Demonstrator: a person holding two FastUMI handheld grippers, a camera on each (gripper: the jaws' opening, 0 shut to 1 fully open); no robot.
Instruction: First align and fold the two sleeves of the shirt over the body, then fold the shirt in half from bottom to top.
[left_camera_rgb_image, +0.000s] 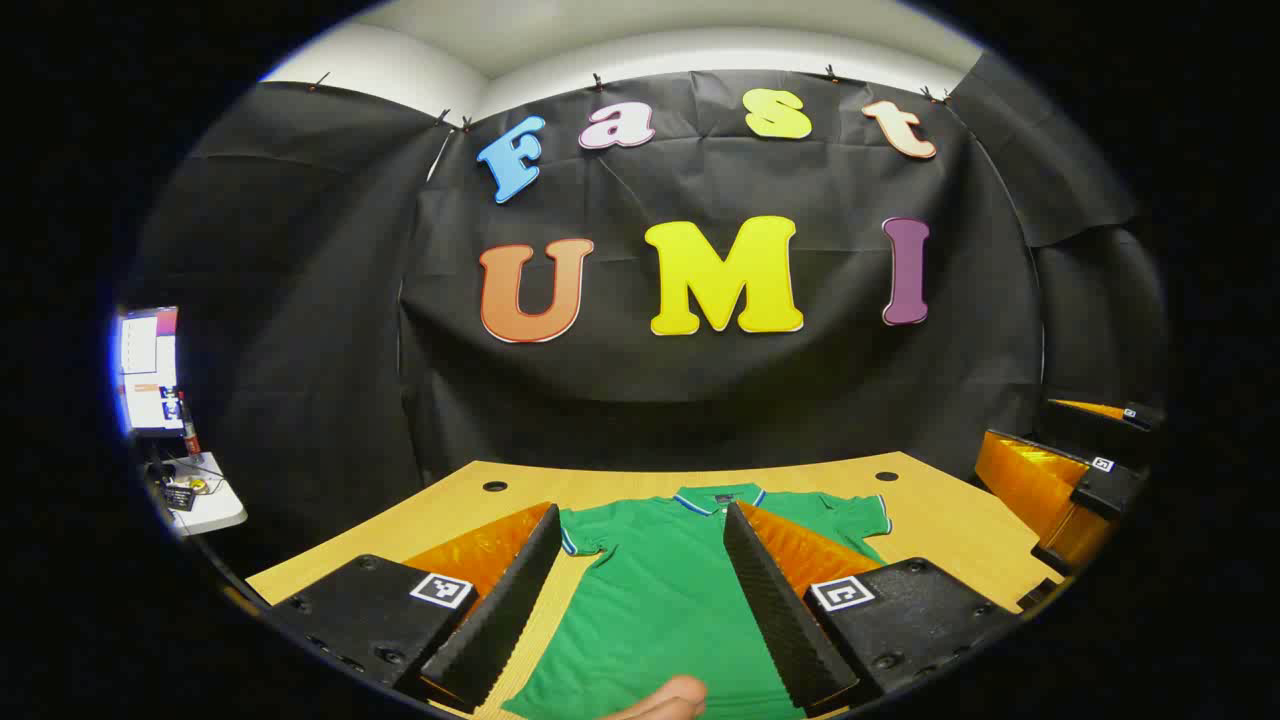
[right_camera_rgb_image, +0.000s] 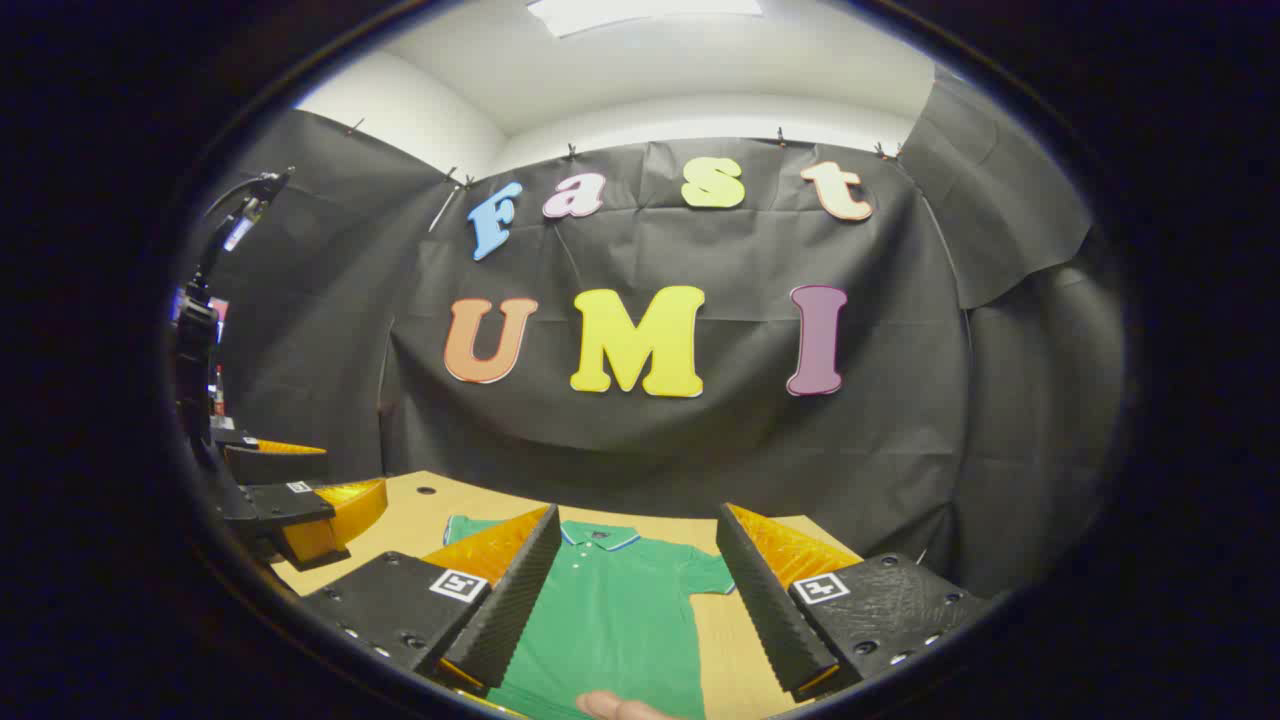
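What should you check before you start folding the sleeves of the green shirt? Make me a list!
1. Green shirt lies flat on the wooden table, collar away from the grippers: ok.
2. Both sleeves spread out, not folded yet: ok, ready to fold.
3. Left gripper open, nothing between its fingers: ok.
4. Right gripper open, nothing between its fingers: ok.
5. Either gripper touching a sleeve: not ok, both are held above the shirt.
6. Bottom hem lying straight: cannot tell, it is out of sight.

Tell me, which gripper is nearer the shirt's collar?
Hard to call: both hang above the shirt's lower part, open. The left gripper faces the collar squarely; the right gripper sits rightward.
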